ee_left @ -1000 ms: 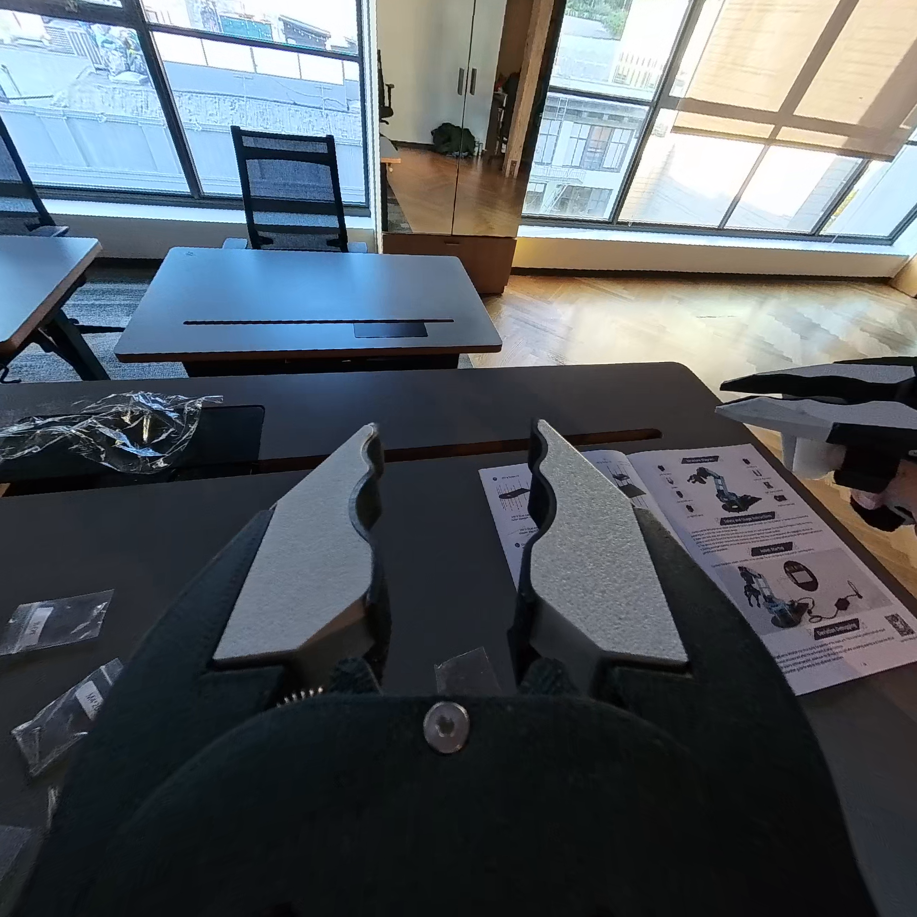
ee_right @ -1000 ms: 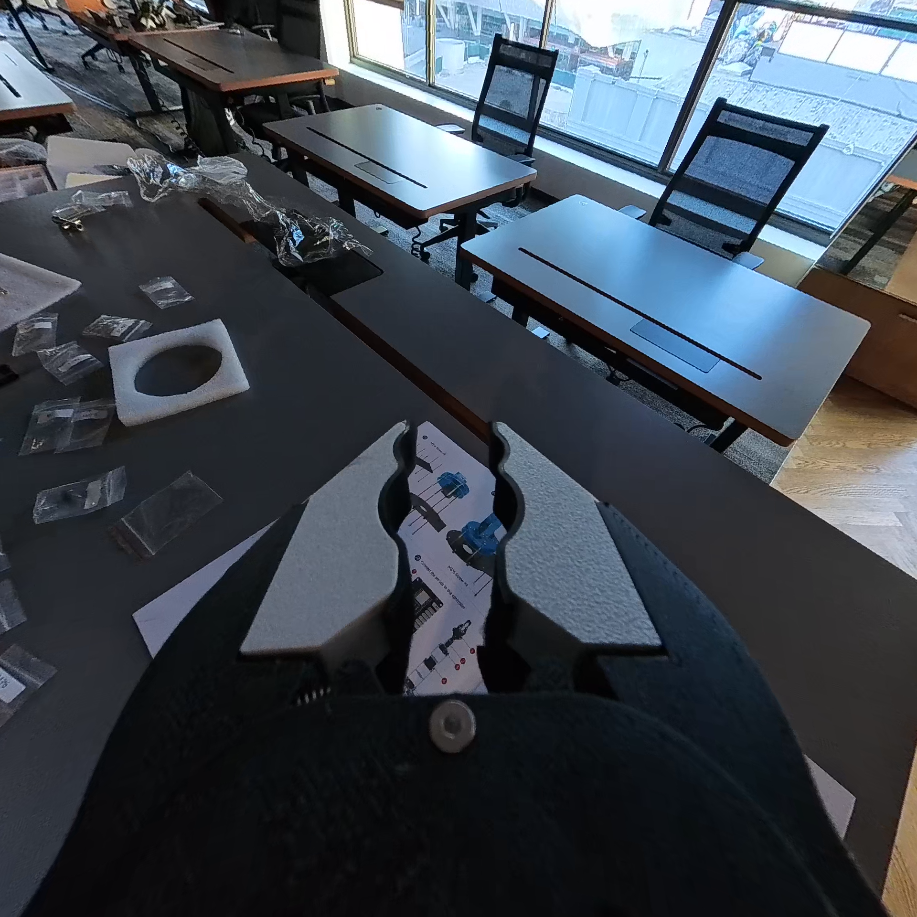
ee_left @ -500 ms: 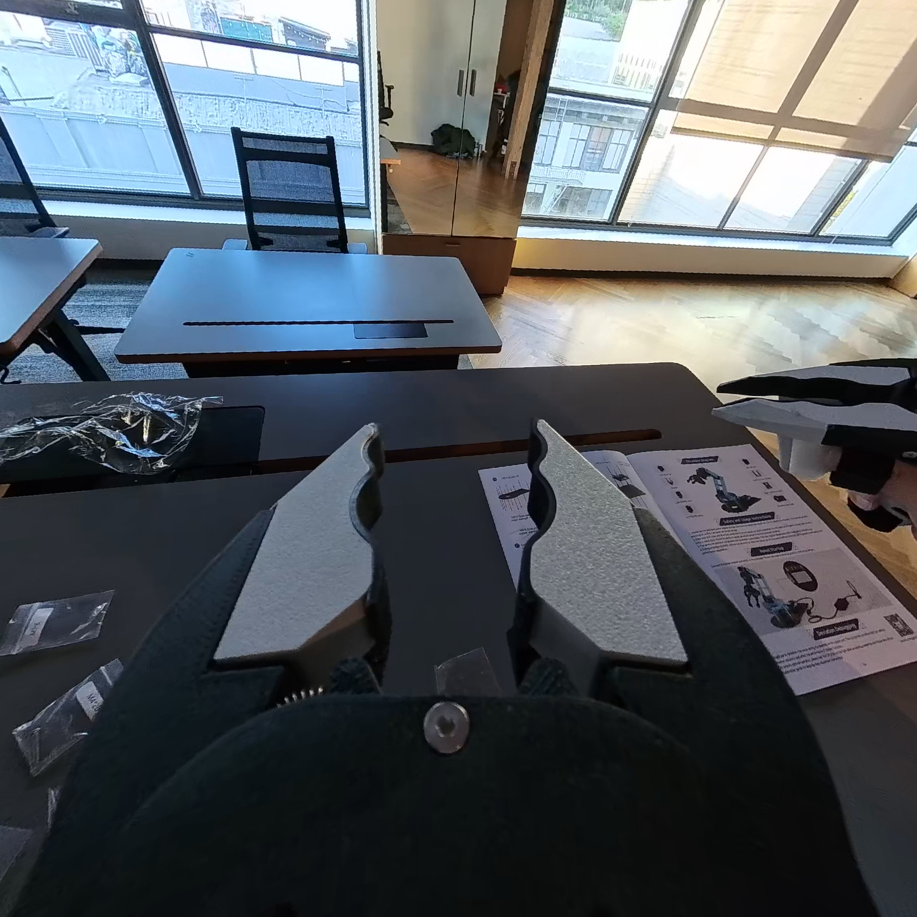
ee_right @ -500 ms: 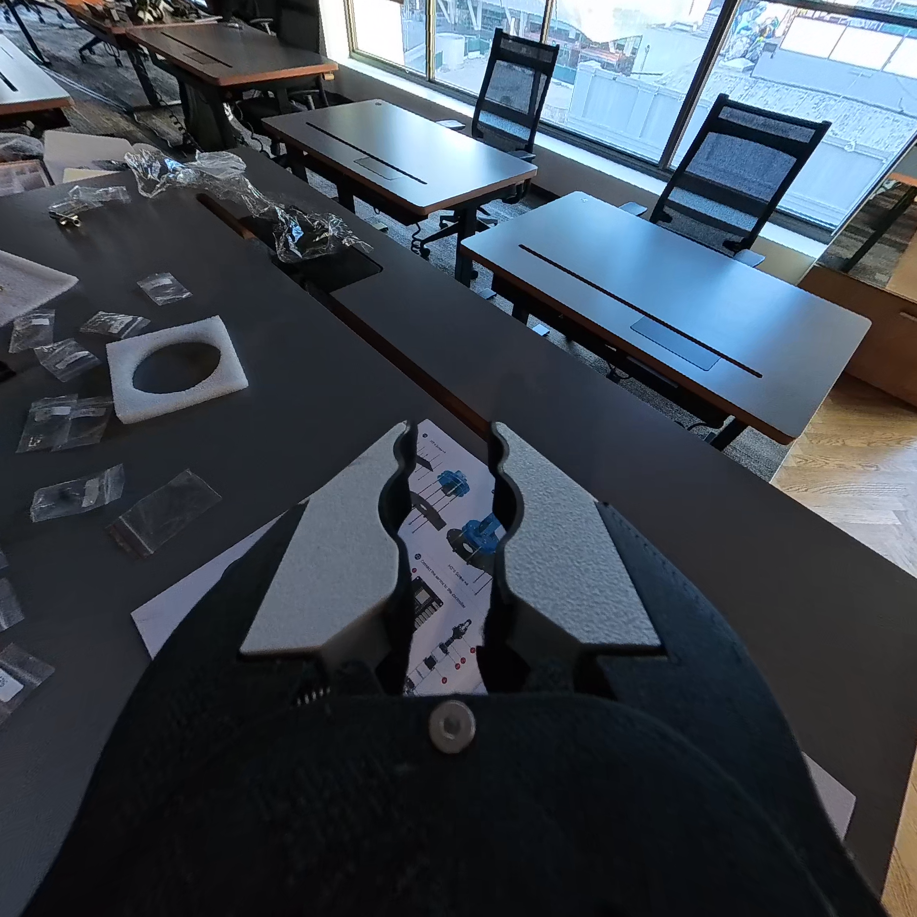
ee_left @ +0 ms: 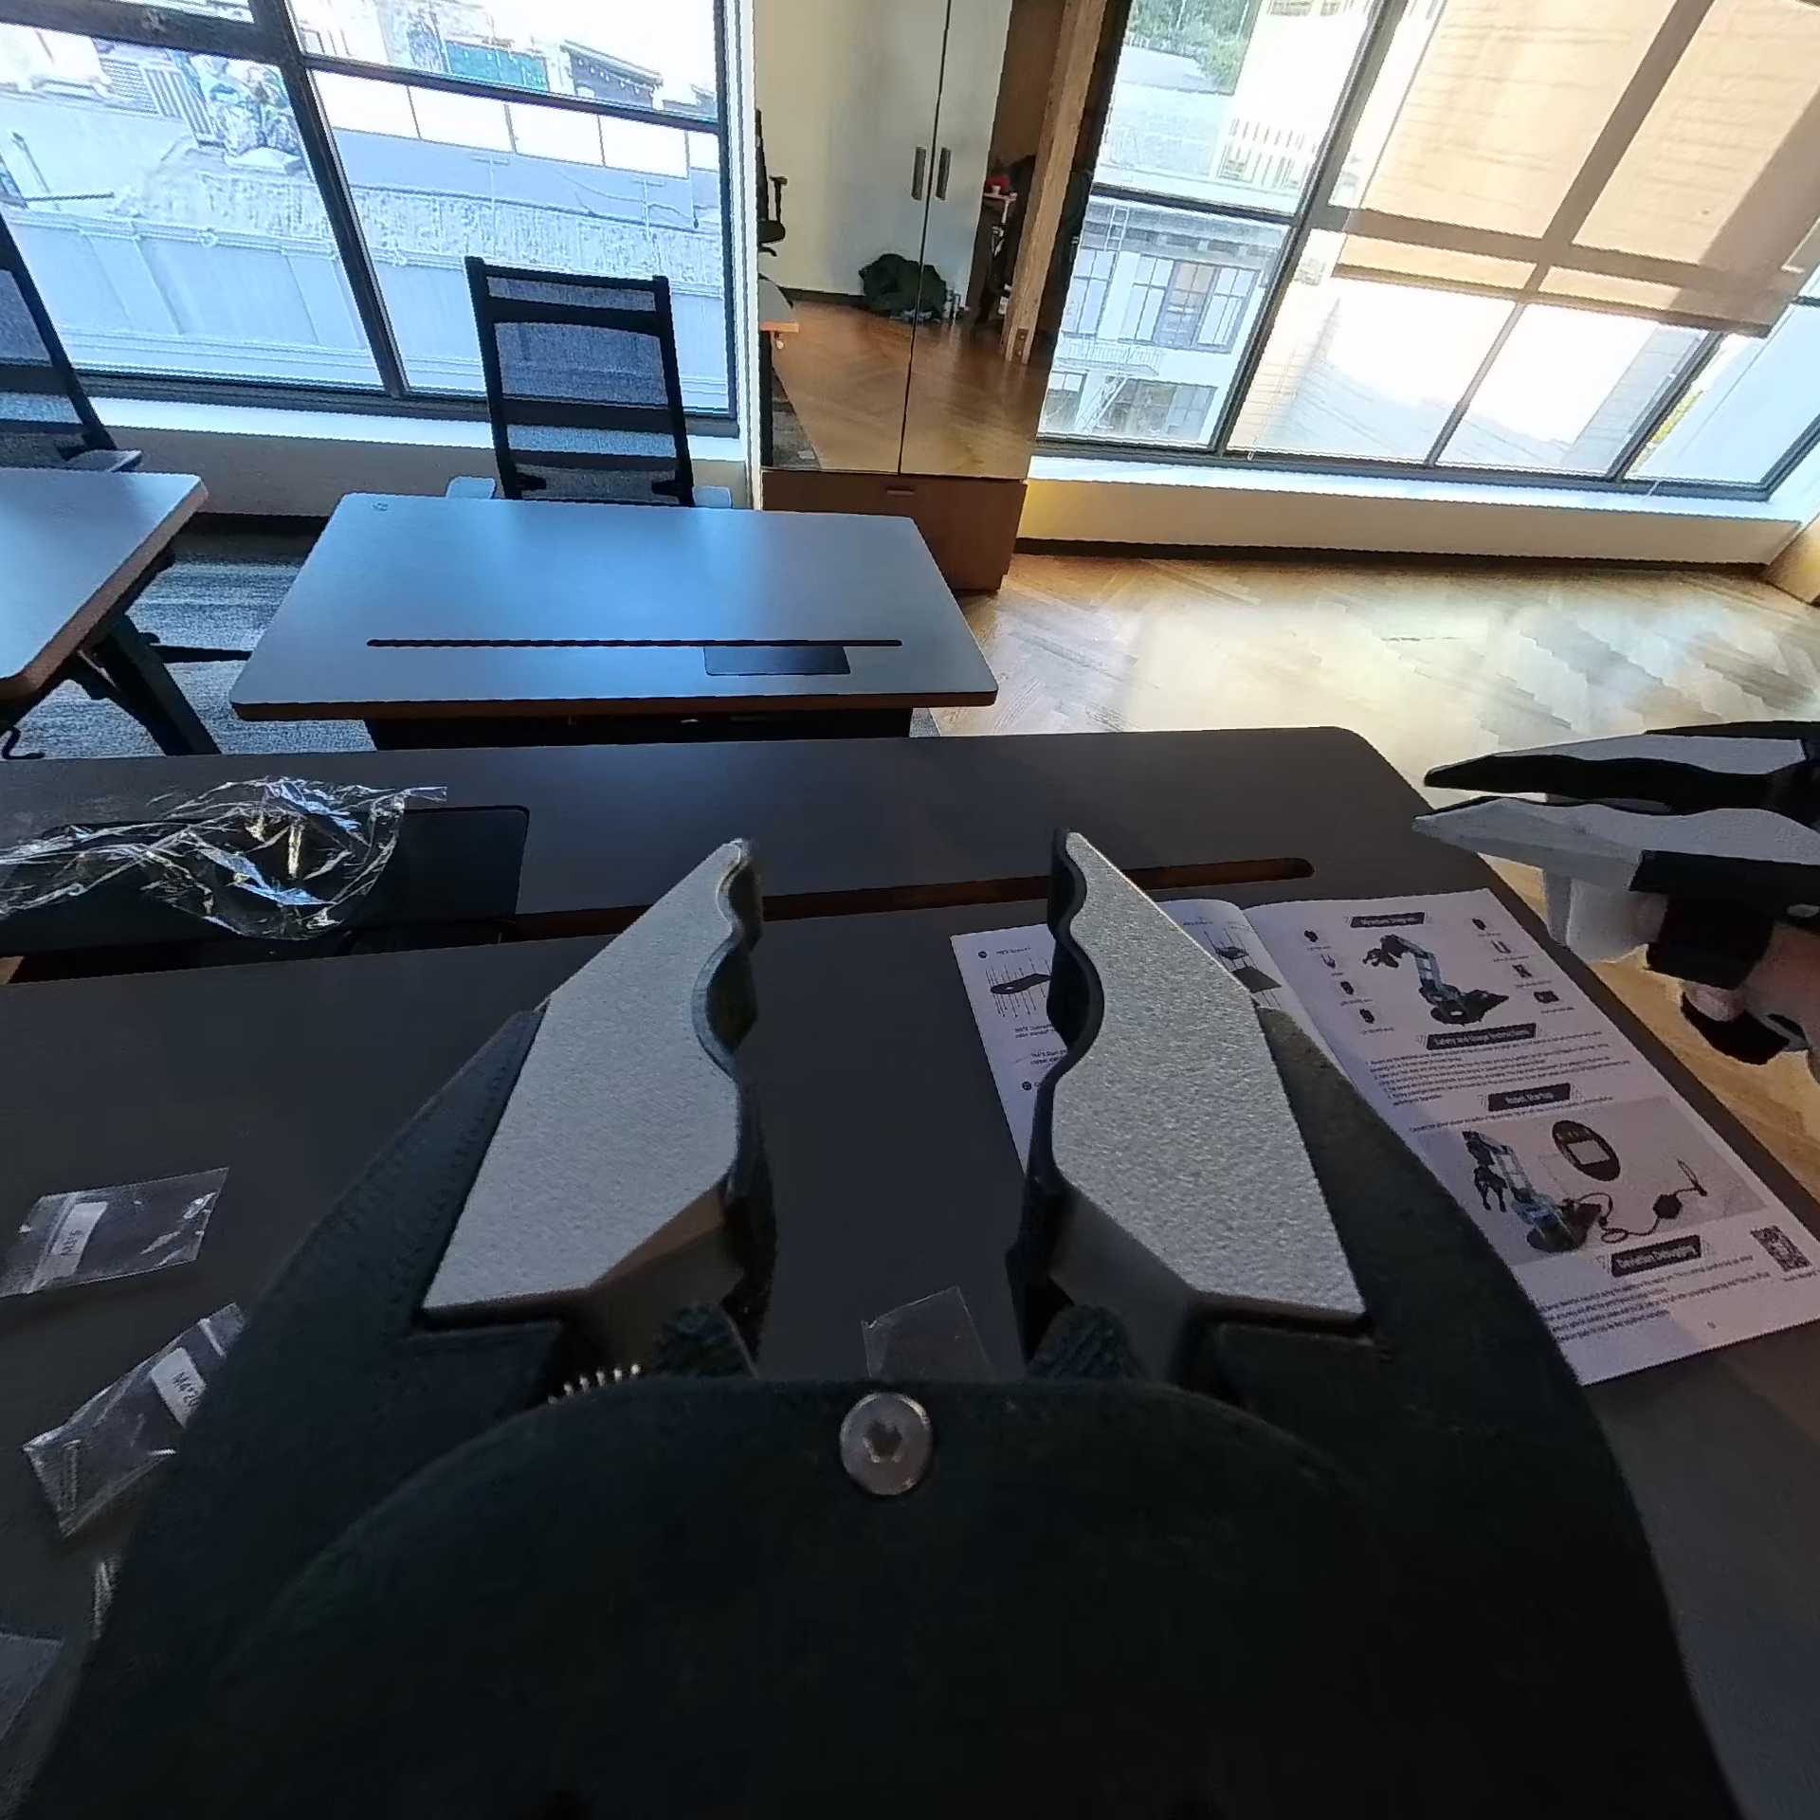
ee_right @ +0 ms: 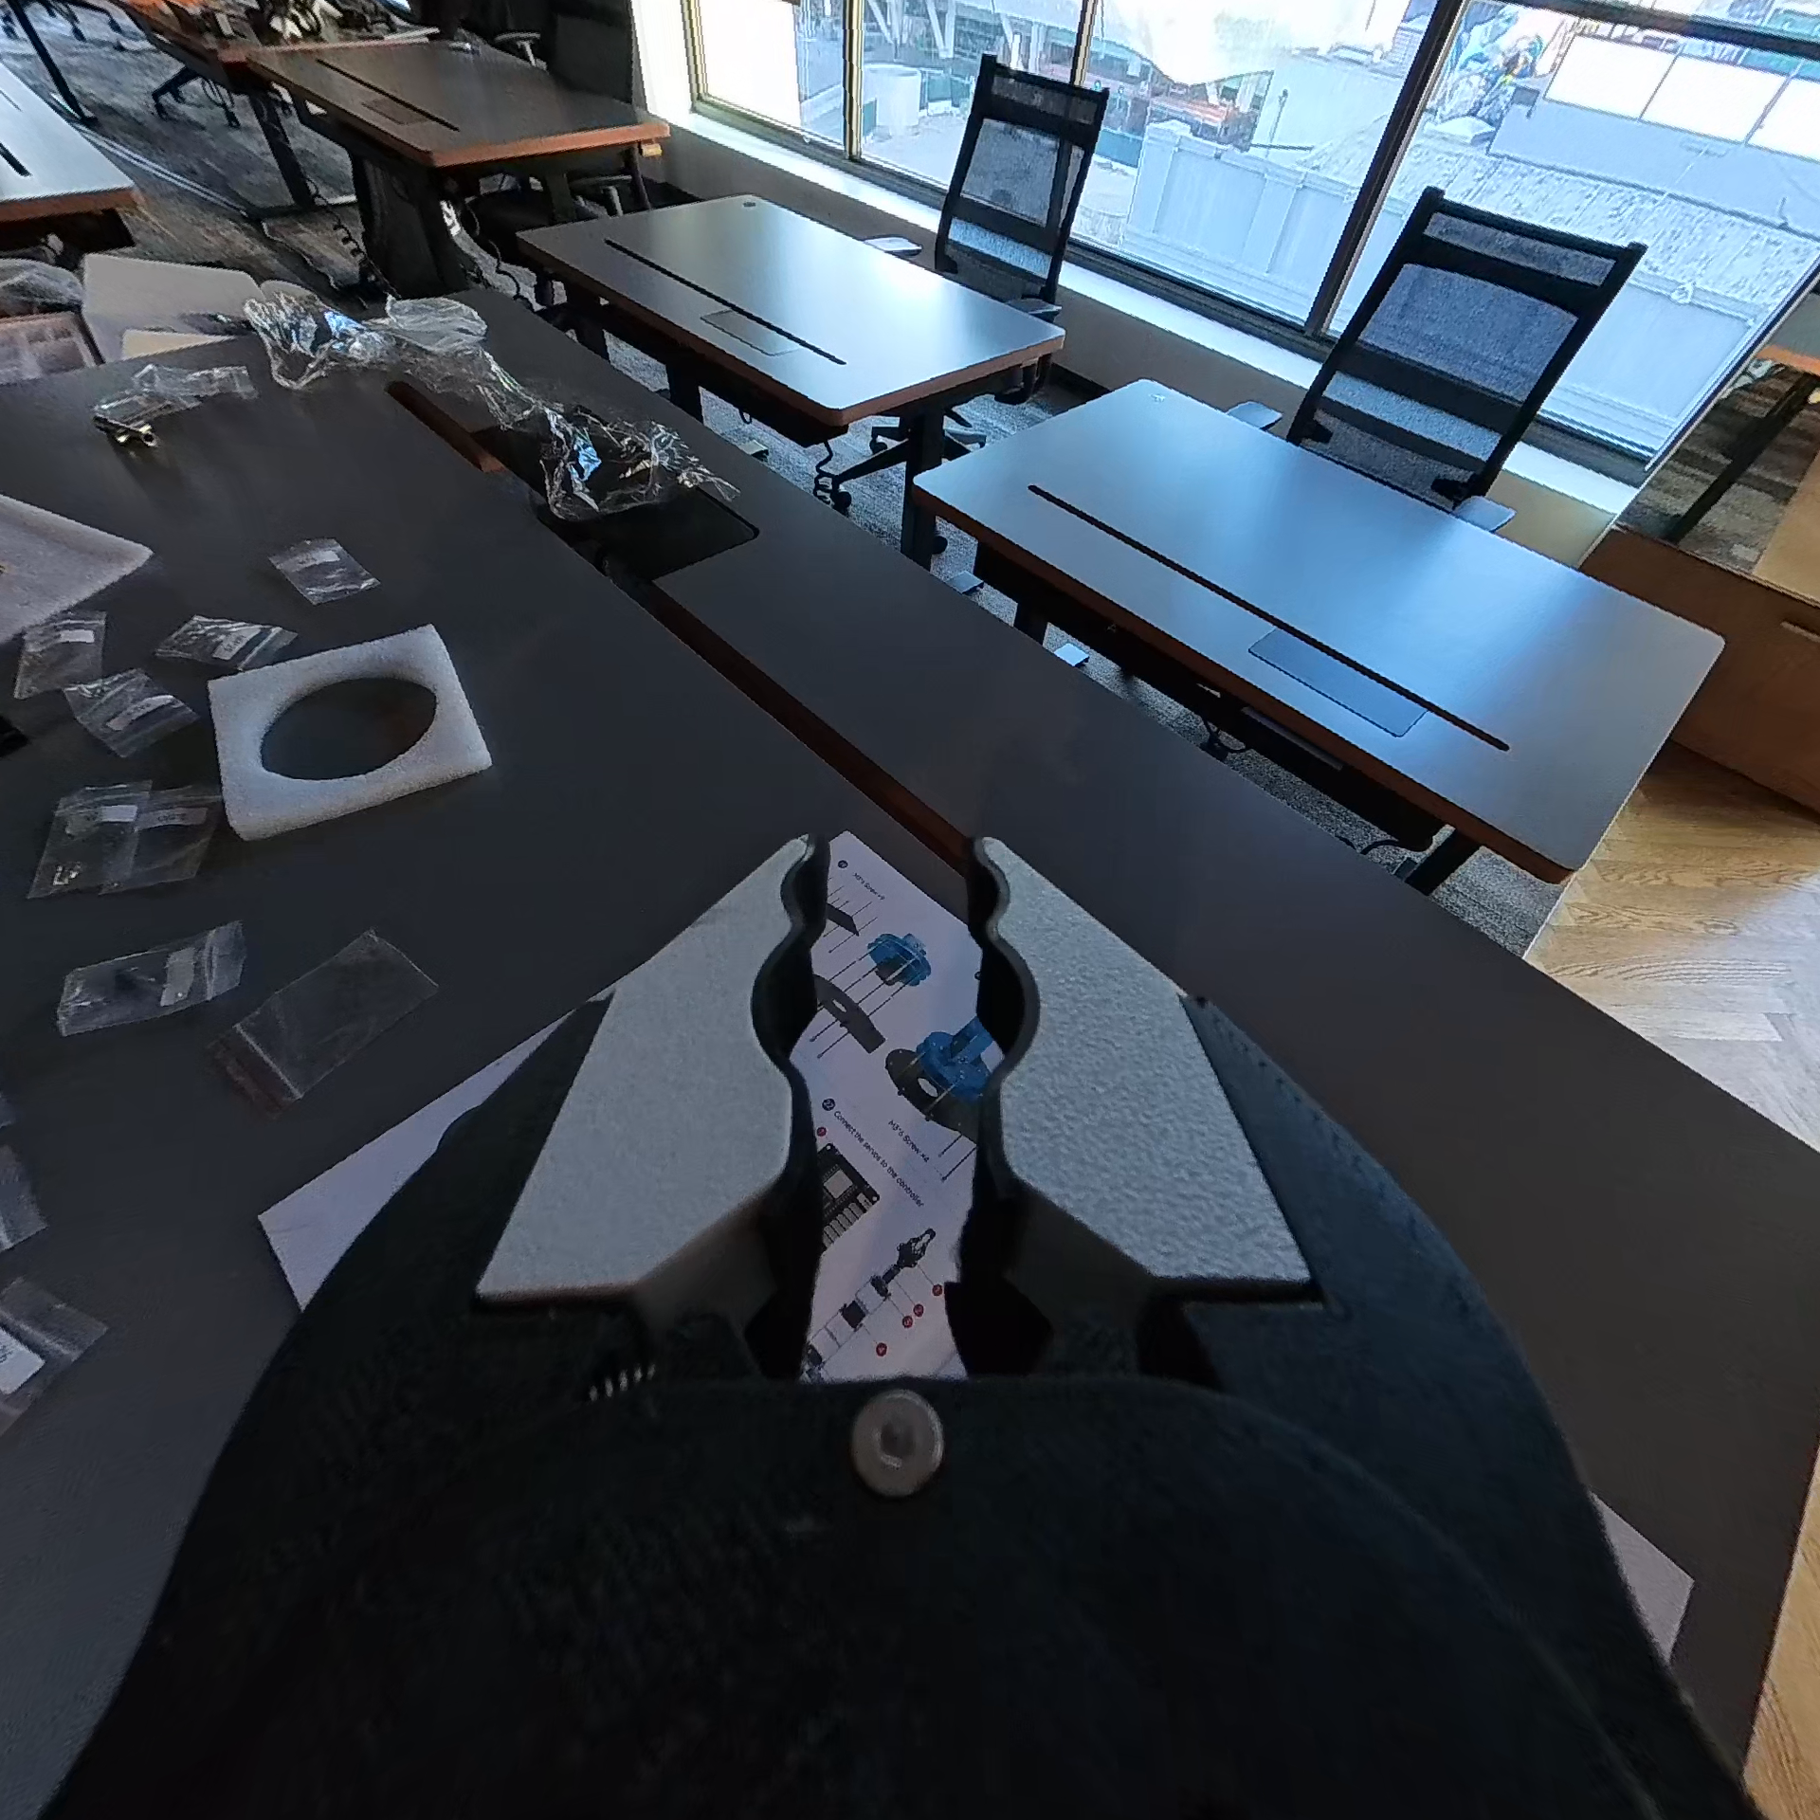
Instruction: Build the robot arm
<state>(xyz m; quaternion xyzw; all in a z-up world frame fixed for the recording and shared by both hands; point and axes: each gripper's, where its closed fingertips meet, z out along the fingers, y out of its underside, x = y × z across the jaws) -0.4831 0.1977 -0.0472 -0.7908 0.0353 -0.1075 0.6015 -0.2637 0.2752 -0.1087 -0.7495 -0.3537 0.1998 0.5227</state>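
My left gripper (ee_left: 901,867) is open and empty, held above the dark table (ee_left: 886,808). A small clear bag (ee_left: 921,1344) lies on the table below, between its fingers. An open instruction booklet (ee_left: 1477,1083) lies to its right. My right gripper (ee_right: 891,852) hovers over that booklet (ee_right: 886,1034), its jaws a narrow gap apart with nothing between them. It also shows side-on at the right edge of the left wrist view (ee_left: 1428,803), above the booklet's far corner.
A white foam square with a round hole (ee_right: 345,729) and several small clear parts bags (ee_right: 148,975) lie to the left. Crumpled plastic wrap (ee_left: 197,857) sits by the table's cable slot. Other desks (ee_left: 611,611) and chairs (ee_left: 581,394) stand beyond. The table edge is close on the right.
The right gripper has drifted very slightly to the left. Nothing else has visibly changed.
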